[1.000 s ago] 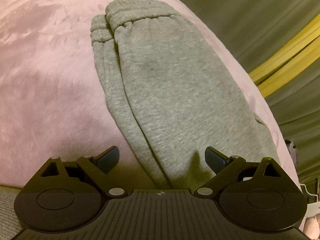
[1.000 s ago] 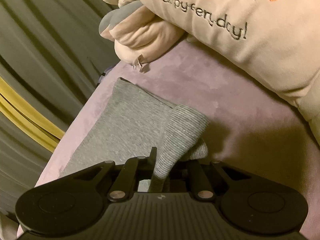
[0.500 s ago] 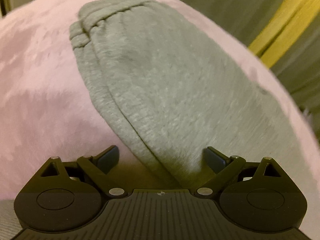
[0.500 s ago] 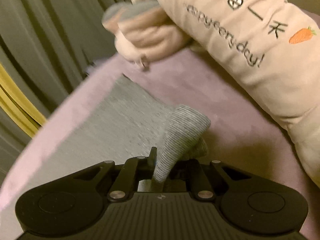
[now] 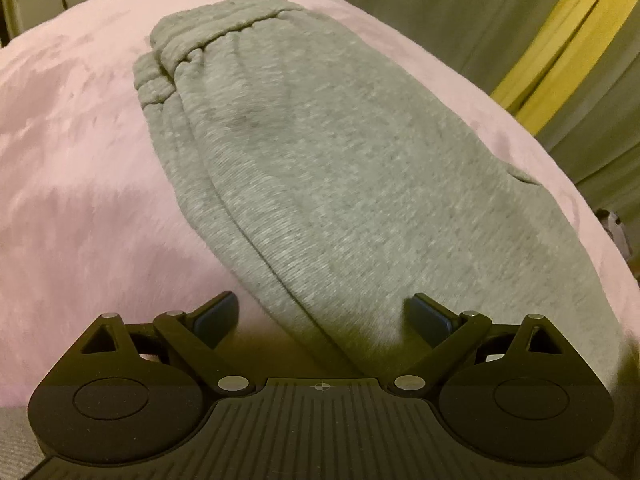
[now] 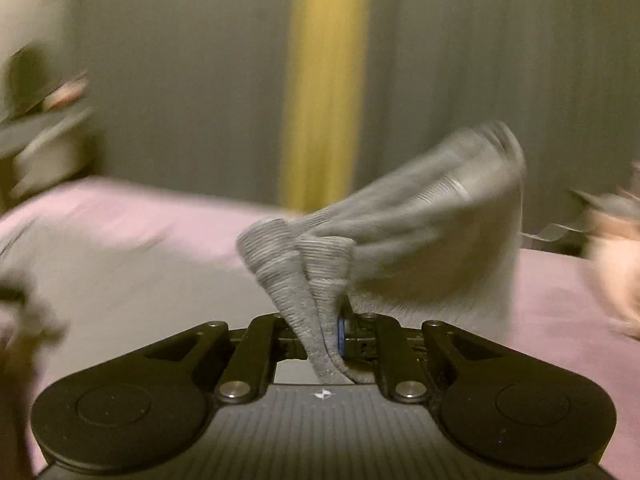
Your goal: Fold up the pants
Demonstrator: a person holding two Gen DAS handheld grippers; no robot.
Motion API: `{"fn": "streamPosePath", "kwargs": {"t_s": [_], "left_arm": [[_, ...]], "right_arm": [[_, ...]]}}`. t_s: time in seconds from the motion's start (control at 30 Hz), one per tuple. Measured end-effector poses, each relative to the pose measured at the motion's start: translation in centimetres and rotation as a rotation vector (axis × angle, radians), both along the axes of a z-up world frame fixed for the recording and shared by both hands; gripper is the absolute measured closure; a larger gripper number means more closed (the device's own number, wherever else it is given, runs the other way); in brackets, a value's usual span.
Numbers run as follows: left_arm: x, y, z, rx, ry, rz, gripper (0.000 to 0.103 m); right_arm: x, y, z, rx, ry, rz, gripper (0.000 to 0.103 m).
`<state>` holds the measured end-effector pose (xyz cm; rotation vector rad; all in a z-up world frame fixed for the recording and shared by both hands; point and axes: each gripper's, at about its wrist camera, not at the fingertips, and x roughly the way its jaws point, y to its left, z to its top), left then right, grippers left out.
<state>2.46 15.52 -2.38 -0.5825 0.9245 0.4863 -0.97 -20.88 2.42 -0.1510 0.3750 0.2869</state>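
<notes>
Grey sweatpants (image 5: 320,168) lie folded lengthwise on a pink blanket (image 5: 80,184), with the elastic waistband (image 5: 208,36) at the far end. My left gripper (image 5: 324,316) is open and hovers low over the near part of the pants; its fingers stand on either side of the folded edge. In the right wrist view my right gripper (image 6: 324,332) is shut on the ribbed leg cuffs (image 6: 304,276) and holds them lifted above the blanket; the picture is blurred by motion.
Grey curtains with a yellow stripe (image 6: 324,80) hang behind the bed. A cream plush pillow (image 6: 616,264) shows blurred at the right edge of the right wrist view. The bed's edge (image 5: 580,184) runs along the right of the pants.
My right gripper has lifted the cuffs off the blanket and swung round, so the curtain fills its view. My left gripper has shifted slightly over the pants and stays open.
</notes>
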Motion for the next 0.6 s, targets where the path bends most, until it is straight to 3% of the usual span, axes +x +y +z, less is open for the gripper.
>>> {"fn": "streamPosePath", "kwargs": {"t_s": [0.1,0.13,0.2,0.37,0.43,0.47,0.53,0.6], "left_arm": [[0.3,-0.2,0.2,0.014,0.007,-0.016,0.006],[0.3,-0.3,0.2,0.018,0.008,-0.02,0.006],[0.1,-0.4,0.3,0.021,0.003,-0.027,0.006],[0.5,-0.7,0.2,0.042,0.004,-0.054,0.006],[0.5,-0.8,0.3,0.046,0.006,-0.065,0.005],[0.4,-0.8,0.3,0.045,0.005,-0.066,0.006],[0.2,-0.6,0.3,0.032,-0.002,-0.058,0.006],[0.1,-0.5,0.3,0.022,-0.008,-0.051,0.006]], "right_arm": [[2.6,5.7,-5.7,-0.126,0.267,0.088,0.087],[3.2,6.7,-6.7,-0.163,0.316,0.096,0.087],[2.7,7.2,-6.3,-0.187,0.254,0.096,0.088],[1.8,4.7,-4.1,-0.003,0.227,0.103,0.086],[1.2,4.4,-4.1,-0.003,0.265,0.141,0.074],[1.3,4.2,-4.1,-0.001,0.324,0.166,0.059],[0.9,3.3,-3.9,0.117,0.408,0.244,0.054],[0.7,1.1,-2.7,0.282,0.389,0.245,0.028]]}}
